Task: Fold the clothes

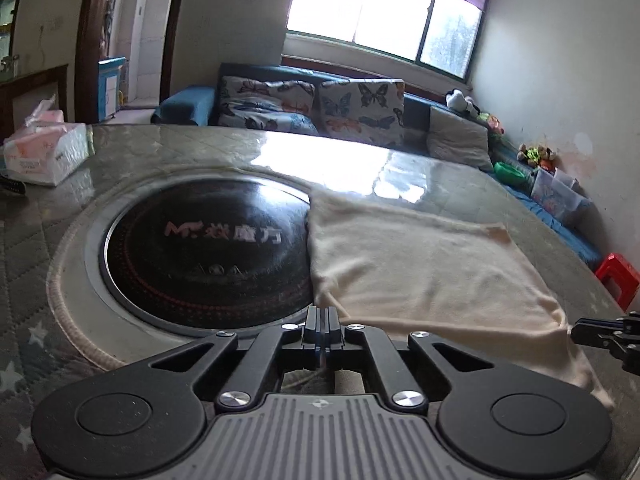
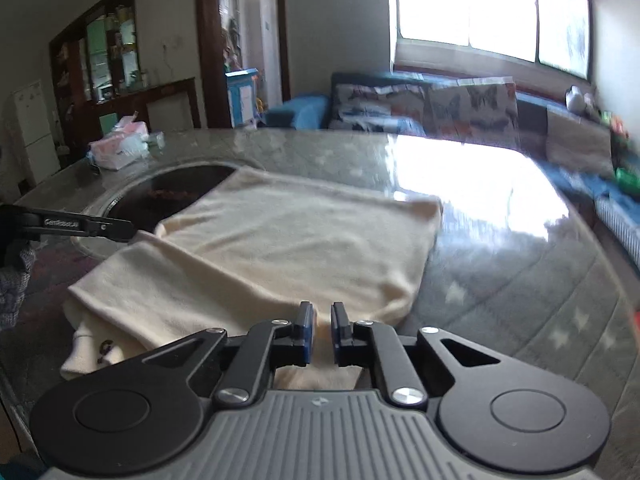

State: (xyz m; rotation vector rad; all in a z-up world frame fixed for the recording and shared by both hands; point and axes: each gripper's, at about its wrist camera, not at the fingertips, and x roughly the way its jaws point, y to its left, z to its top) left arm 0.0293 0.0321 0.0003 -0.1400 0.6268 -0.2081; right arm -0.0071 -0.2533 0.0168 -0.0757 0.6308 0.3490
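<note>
A cream garment (image 1: 420, 264) lies folded flat on the round glass-topped table (image 1: 200, 148), its left side over the rim of a black disc. My left gripper (image 1: 322, 316) is shut, its fingertips pinched on the garment's near left corner. From the right wrist view the left gripper (image 2: 130, 234) meets that slightly raised corner. My right gripper (image 2: 323, 320) is shut on the near edge of the garment (image 2: 288, 248); cream fabric fills the narrow gap between its blue pads (image 2: 307, 330). In the left wrist view the right gripper (image 1: 578, 326) reaches the garment's near right corner.
A black round hotplate (image 1: 208, 248) is set into the table's middle. A tissue pack (image 1: 44, 152) sits at the far left. Behind the table stands a blue sofa (image 1: 184, 104) with butterfly cushions (image 1: 352, 104); a red stool (image 1: 618, 276) is on the right.
</note>
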